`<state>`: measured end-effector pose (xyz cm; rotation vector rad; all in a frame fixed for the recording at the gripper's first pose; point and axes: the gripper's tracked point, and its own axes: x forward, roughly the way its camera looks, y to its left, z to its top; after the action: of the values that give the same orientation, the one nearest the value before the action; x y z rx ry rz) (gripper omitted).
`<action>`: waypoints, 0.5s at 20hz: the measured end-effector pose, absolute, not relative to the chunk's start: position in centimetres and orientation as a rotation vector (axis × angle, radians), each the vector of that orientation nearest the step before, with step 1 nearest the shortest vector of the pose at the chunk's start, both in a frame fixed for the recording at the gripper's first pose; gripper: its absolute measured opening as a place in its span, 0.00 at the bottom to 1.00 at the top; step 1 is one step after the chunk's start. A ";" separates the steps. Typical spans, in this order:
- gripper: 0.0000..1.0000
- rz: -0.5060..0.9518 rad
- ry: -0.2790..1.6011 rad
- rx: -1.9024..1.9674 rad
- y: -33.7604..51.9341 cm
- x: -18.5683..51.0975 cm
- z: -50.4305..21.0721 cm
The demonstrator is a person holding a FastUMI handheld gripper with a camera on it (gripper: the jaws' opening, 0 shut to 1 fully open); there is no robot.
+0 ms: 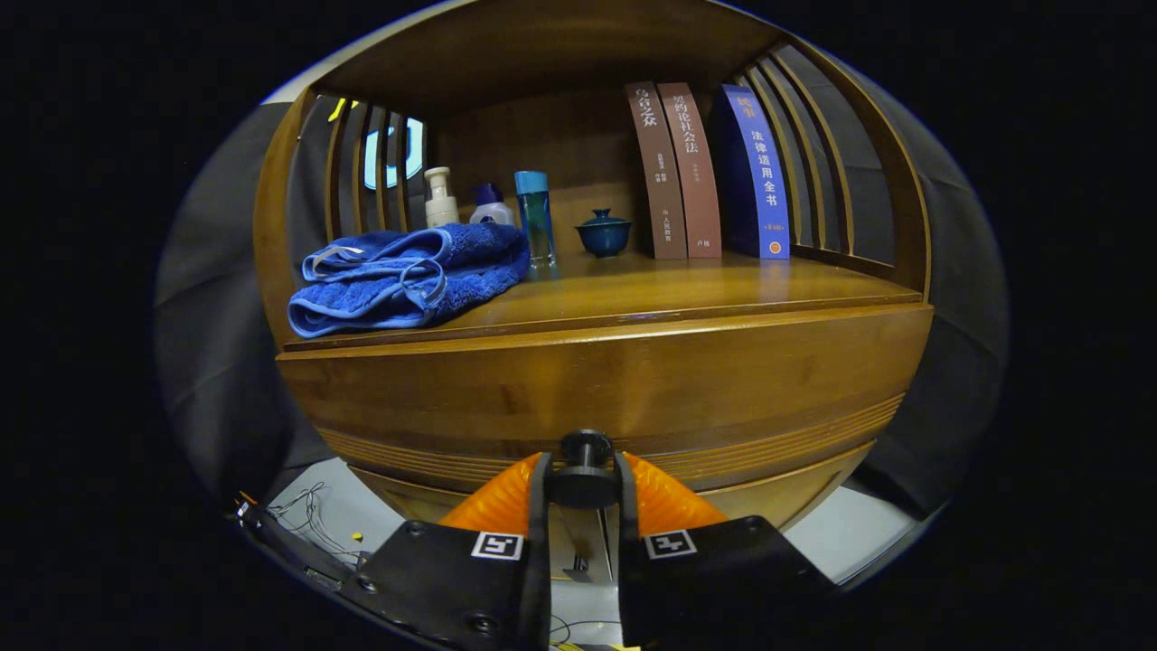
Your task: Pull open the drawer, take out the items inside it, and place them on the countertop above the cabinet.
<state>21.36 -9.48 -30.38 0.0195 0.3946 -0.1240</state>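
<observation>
gripper (584,484) pinching drawer knob (585,449), knob partly hidden by fingers | drawer (597,389) front closed, contents unseen | blue towel (407,276) on countertop (687,289)

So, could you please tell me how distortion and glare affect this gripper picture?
Gripper view: fisheye bends the drawer front and countertop into curves; soft glare on the countertop below the books; the towel stays sharp; fingers closed on the knob, in shadow.
</observation>
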 end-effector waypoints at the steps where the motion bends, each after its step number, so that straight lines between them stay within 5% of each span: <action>1: 0.34 -0.124 0.396 0.018 -9.5 21.1 -30.4; 10: 0.34 -0.121 0.421 0.019 -8.5 15.9 -30.2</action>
<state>15.88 -8.51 -30.18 0.0187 0.4209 -0.1208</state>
